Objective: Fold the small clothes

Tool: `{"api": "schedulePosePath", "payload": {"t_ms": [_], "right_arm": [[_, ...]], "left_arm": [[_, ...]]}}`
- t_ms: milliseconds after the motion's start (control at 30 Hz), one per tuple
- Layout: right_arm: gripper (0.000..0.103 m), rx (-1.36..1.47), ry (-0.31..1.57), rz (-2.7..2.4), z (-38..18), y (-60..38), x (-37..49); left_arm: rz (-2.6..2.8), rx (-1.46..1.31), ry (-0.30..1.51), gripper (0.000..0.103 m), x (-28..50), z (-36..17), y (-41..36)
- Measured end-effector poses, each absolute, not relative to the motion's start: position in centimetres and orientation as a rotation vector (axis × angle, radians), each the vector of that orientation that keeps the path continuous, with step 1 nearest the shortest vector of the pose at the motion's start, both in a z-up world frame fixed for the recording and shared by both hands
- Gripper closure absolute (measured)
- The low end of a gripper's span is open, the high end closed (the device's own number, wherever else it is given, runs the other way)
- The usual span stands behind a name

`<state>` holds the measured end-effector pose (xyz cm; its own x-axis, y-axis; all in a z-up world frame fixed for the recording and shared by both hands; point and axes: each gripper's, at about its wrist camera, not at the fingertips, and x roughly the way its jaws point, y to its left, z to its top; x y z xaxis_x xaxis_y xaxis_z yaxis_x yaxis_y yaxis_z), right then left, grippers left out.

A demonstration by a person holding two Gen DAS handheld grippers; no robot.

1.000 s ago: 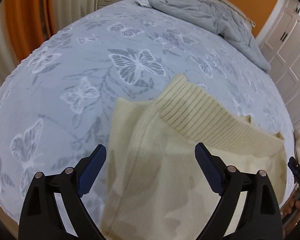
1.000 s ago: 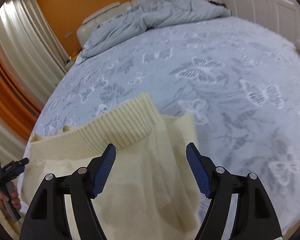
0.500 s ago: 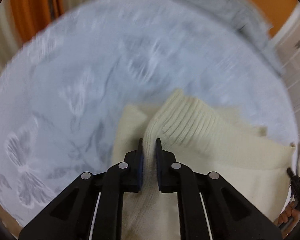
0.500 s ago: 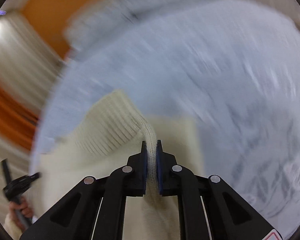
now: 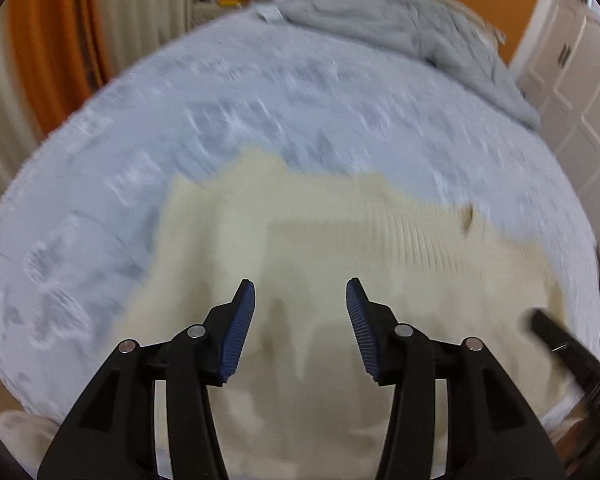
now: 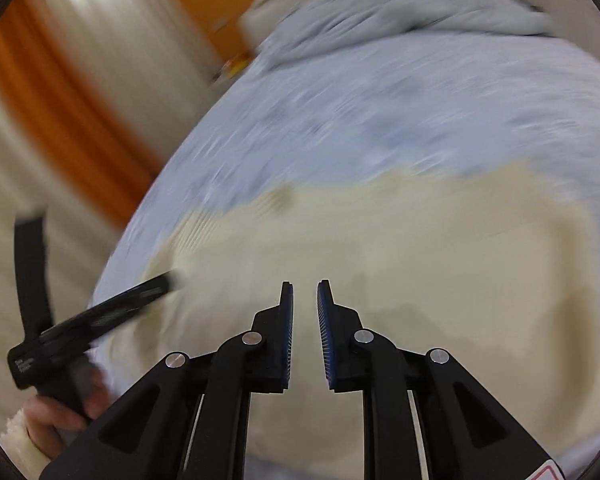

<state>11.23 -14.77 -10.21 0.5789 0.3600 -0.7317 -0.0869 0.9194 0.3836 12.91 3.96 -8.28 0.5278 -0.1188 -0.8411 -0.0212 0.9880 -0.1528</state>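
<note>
A cream knit garment [image 5: 332, 248] lies flat on the bed, its ribbed band toward the far right; it also shows in the right wrist view [image 6: 400, 248]. My left gripper [image 5: 300, 312] is open and empty, above the garment's near part. My right gripper [image 6: 305, 316] has its jaws slightly apart with nothing between them, above the garment's middle. The left gripper also shows in the right wrist view [image 6: 100, 316] at the garment's left edge. Both views are motion-blurred.
The bed has a pale blue butterfly-print sheet [image 5: 260, 100]. A crumpled grey duvet [image 5: 412, 36] lies at the head end. Orange and white curtains [image 5: 52, 40] hang at the left, white wardrobe doors [image 5: 572, 64] at the right.
Both grippers closed on the folded-up ribbed edge half a second ago, then let it go. The garment now lies spread flat. Both grippers have pulled back and opened.
</note>
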Motion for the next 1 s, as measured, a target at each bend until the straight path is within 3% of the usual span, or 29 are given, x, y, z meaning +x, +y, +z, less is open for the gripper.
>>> {"api": "schedulePosePath", "payload": {"t_ms": [100, 400, 467, 533, 633, 700, 733, 767, 933, 1000], "right_arm": [[0.103, 0.266, 0.983, 0.246, -12.7, -13.8, 12.1], [0.103, 0.633, 0.931, -0.338, -13.5, -35.5, 6.4], [0.088, 0.596, 0.904, -0.365, -12.1, -35.3, 6.3], [0.082, 0.491, 0.901, -0.347, -11.1, -34.0, 7.3], [0.041, 0.398, 0.900, -0.305, -11.2, -32.3, 9.4], [0.036, 0.311, 0.959, -0.294, -12.4, -30.9, 11.8], [0.054, 0.274, 1.007, -0.293, -13.2, -30.6, 12.9], [0.096, 0.263, 1.051, -0.267, -14.0, -30.6, 13.4], [0.096, 0.382, 0.855, -0.245, -9.4, -32.4, 10.4], [0.096, 0.406, 0.904, -0.276, -11.2, -34.0, 10.4]], "left_arm": [[-0.022, -0.135, 1.075, 0.055, 12.6, -11.1, 4.6], [-0.110, -0.078, 0.991, 0.055, 11.3, -11.7, 7.4], [-0.101, -0.090, 0.978, 0.053, 10.9, -11.7, 7.4], [-0.103, -0.102, 0.963, 0.052, 10.6, -11.7, 7.3], [-0.123, -0.111, 0.954, 0.051, 10.2, -11.6, 7.5], [-0.136, -0.146, 0.957, 0.051, 10.1, -11.6, 8.0], [-0.141, -0.162, 0.957, 0.051, 10.1, -11.7, 8.2], [-0.142, -0.167, 0.959, 0.051, 10.1, -11.7, 8.2], [-0.147, -0.169, 0.958, 0.051, 10.1, -11.7, 8.2], [-0.147, -0.180, 0.959, 0.051, 10.2, -11.8, 8.2]]}}
